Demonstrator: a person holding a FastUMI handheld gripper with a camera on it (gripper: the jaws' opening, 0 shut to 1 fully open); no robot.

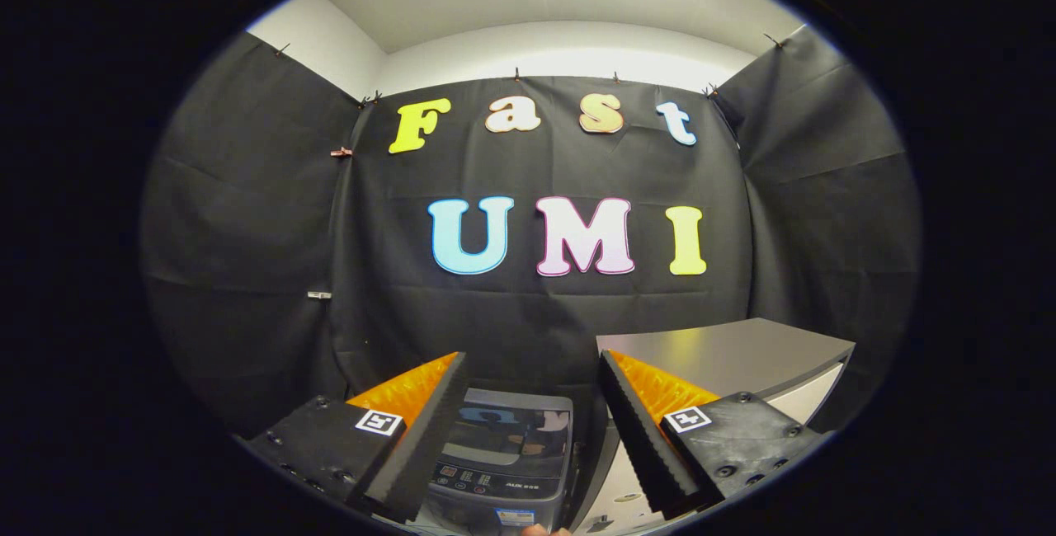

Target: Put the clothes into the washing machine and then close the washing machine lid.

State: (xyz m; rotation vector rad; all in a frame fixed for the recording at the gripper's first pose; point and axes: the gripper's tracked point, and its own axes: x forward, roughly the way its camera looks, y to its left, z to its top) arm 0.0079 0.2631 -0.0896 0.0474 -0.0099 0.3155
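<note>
Gripper view: hand-held gripper (532, 429) agape above washing machine (505, 458).

Grey cabinet top (726, 354), black cloth wall (247, 272).

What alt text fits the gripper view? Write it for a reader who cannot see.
The hand-held gripper, its fingers open and holding nothing, frames a small top-loading washing machine with its glossy lid closed. A grey cabinet stands to the washer's right, and black cloth lines the booth behind.
</note>
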